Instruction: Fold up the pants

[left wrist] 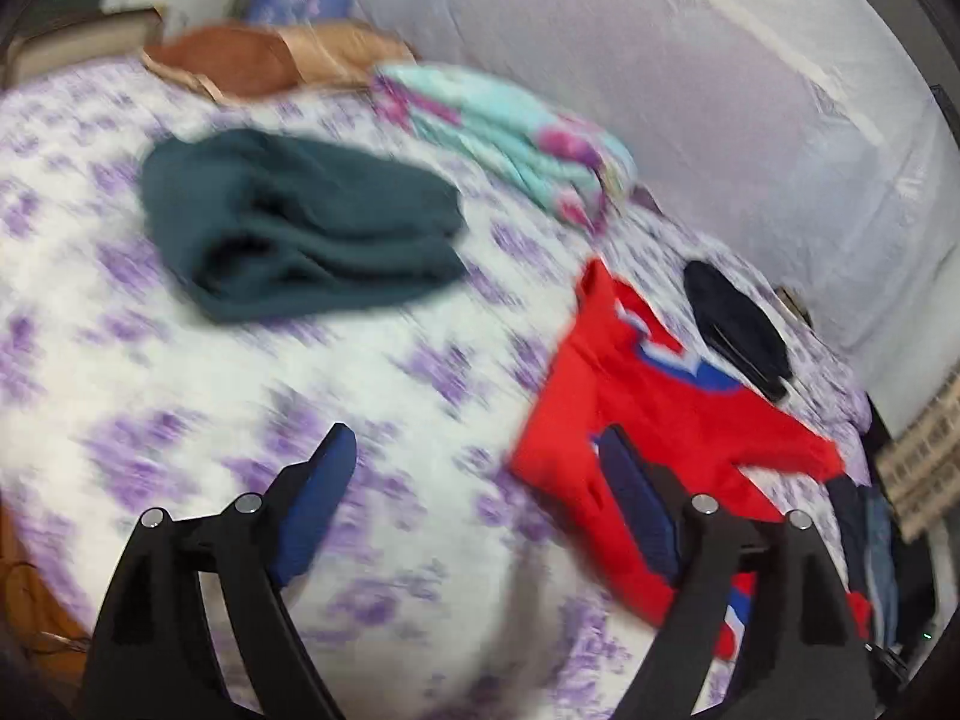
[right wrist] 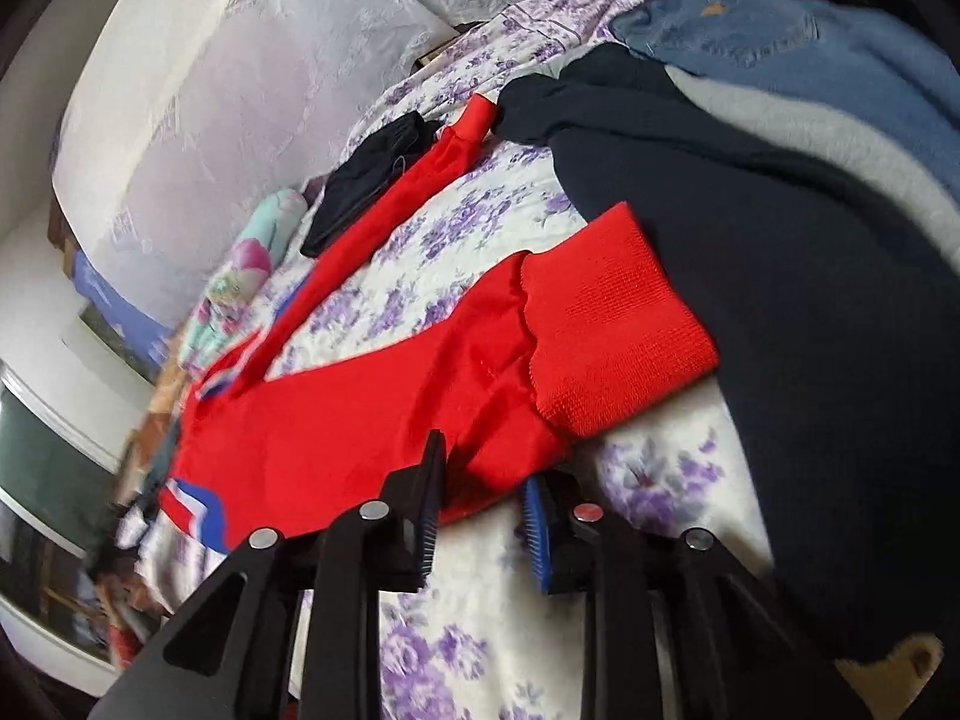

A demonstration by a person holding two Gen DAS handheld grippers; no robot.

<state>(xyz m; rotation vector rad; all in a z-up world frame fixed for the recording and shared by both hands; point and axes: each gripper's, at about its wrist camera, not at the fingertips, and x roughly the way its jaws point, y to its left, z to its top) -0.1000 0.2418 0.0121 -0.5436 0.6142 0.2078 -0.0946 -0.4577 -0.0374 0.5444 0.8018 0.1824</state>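
Your left gripper [left wrist: 474,462] hangs over the bedsheet [left wrist: 180,396] with its blue-padded fingers [left wrist: 318,498] spread wide and nothing between them but the purple-flowered fabric below. Its right-hand finger overlaps the near edge of the red pants [left wrist: 660,420], which lie ahead and to the right of it; whether that finger touches the cloth you cannot tell, as this view is blurred. Farther ahead and to the left of that gripper sits a folded dark green garment [left wrist: 300,228], and beyond it a turquoise and pink bundle [left wrist: 510,138] and a tan and brown item [left wrist: 252,60] against the pale bed wall [left wrist: 690,90]. A small black piece [left wrist: 738,324] lies just past the pants, to the right.

Your right gripper [right wrist: 480,498] sits low at the edge of one pant leg. Its jaws stand partly apart, a moderate gap between the ribbed pads [right wrist: 537,522], and the red pants [right wrist: 372,420] reach up to the left-hand finger without being pinched. The ribbed red cuff [right wrist: 618,324] lies just ahead and to the right of the tips, flat on the sheet and touching a large dark navy garment [right wrist: 780,276] that fills the right side. The other leg stretches ahead and to the left toward a black item [right wrist: 372,186]. Beyond the navy garment lie a grey layer [right wrist: 810,126] and blue jeans [right wrist: 780,30].
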